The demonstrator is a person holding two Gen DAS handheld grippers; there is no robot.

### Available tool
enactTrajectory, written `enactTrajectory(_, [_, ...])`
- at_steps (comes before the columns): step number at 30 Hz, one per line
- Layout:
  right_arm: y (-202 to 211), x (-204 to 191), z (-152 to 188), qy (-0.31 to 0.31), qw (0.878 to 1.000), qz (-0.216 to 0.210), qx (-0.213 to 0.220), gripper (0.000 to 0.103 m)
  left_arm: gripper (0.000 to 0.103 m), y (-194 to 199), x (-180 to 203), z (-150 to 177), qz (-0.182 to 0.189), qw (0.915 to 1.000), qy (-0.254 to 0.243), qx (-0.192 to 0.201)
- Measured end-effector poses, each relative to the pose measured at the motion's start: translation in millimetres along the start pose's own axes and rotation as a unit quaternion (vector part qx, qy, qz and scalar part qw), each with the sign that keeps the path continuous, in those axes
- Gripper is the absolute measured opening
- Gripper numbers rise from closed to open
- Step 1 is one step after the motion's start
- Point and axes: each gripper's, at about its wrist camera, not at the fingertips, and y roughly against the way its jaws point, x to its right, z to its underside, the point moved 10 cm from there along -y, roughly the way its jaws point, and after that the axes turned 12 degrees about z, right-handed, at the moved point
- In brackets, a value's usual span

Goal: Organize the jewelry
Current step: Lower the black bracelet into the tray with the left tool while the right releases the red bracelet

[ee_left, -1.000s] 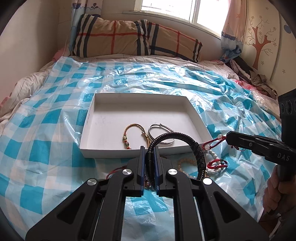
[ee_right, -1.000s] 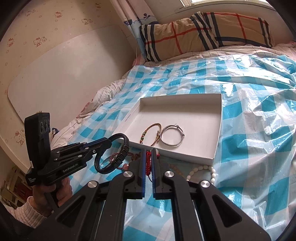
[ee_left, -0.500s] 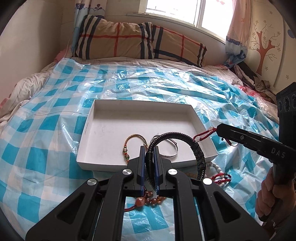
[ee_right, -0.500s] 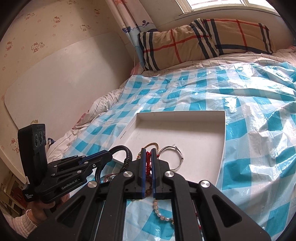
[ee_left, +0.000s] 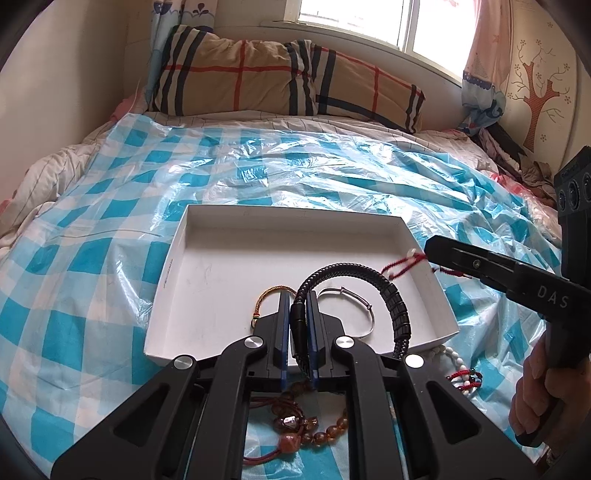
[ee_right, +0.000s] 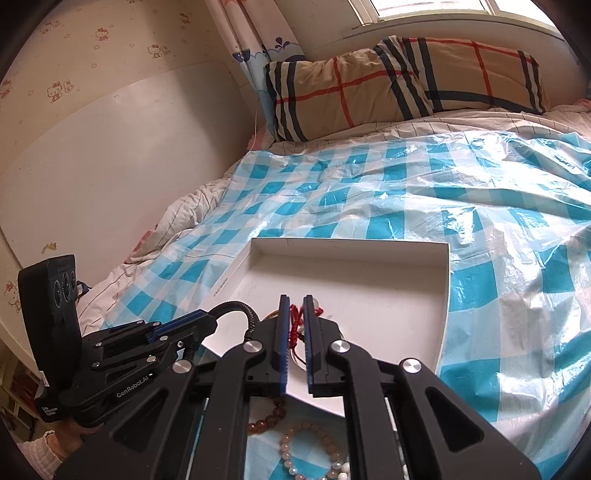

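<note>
The left gripper [ee_left: 298, 301] clamps its fingers on a ribbed black cord bracelet [ee_left: 395, 295] over the shallow white cardboard tray [ee_left: 229, 266] (matte, rectangular). The right gripper's [ee_right: 294, 306] fingers are opening around a knotted red string bracelet [ee_right: 294, 325].

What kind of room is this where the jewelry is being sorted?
Most likely a bedroom, perhaps a child's. The work happens on a bed covered by a blue checked plastic sheet, with a plaid pillow at its head under a window, and cartoon-print wallpaper beside it.
</note>
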Motion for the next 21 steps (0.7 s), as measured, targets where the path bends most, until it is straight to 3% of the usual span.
enactTrajectory(2, [3.1, 1.7, 1.8, 0.001, 1.0, 0.0, 0.003, 0.035, 0.008, -7.8, -4.4, 2.6, -0.003, 0.9999, 0.008, -0.009])
enactTrajectory(7, [15.3, 9.3, 7.6, 0.0, 1.0, 0.008, -0.001, 0.035, 0.009, -13.3, -13.0, 9.5, -0.007, 0.9995, 0.022, -0.021])
enactTrajectory(14, [46.9, 36.7, 25.1, -0.014, 0.999, 0.033, -0.008, 0.042, 0.009, 11.9, -23.6, 12.9, -0.017, 0.9995, 0.026, -0.011])
enactTrajectory(21, [57.9, 51.1, 72.6, 0.003, 0.996, 0.057, -0.062, 0.043, 0.009, 34.3, -31.2, 28.6, -0.025, 0.9991, 0.032, -0.015])
